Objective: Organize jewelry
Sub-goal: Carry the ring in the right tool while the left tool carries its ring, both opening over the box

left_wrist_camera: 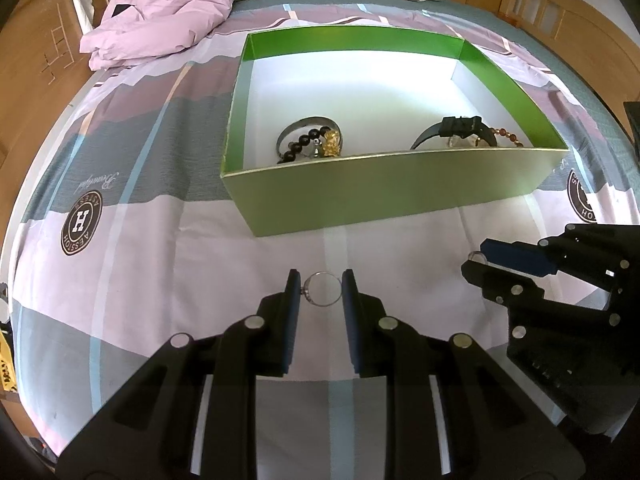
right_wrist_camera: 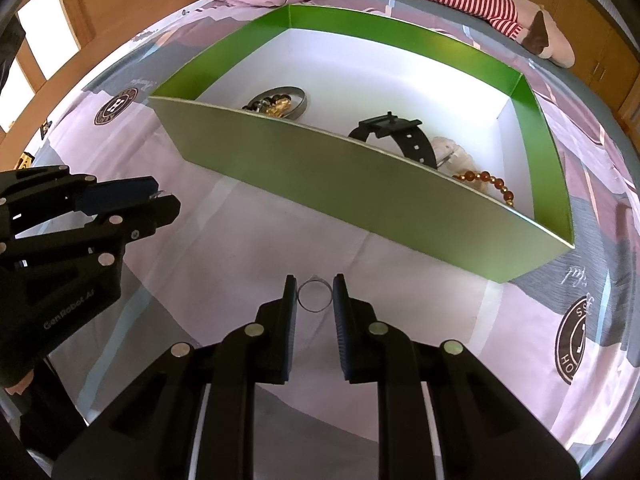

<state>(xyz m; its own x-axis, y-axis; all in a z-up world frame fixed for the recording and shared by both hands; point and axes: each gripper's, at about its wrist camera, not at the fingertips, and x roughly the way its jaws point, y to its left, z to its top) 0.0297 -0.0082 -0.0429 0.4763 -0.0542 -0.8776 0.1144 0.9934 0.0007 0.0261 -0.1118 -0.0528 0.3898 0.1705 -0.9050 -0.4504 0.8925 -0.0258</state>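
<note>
Each of the person's two grippers is closed on a thin ring, both raised above a patchwork bedspread (left_wrist_camera: 152, 240) in front of an open green box (left_wrist_camera: 392, 184). The left gripper (left_wrist_camera: 321, 289) pinches a silver ring (left_wrist_camera: 322, 289) across its width, one pad on each side of the band, and a small setting juts out beside the left pad. The right gripper (right_wrist_camera: 315, 295) clasps a plainer thin ring (right_wrist_camera: 315, 296) the same way. These rings are likely very light, rigid and smooth, so they could slip or twist out of a loose pinch; gripping across the band, as here, seems the surest hold. The box has a white floor. Near its front wall, towards the left corner, lie a metal bangle (left_wrist_camera: 308, 122), dark beads and a gold charm (left_wrist_camera: 333, 143). Towards the right corner lie a black strap watch (left_wrist_camera: 460, 130) and an amber bead bracelet (left_wrist_camera: 508, 136).
</note>
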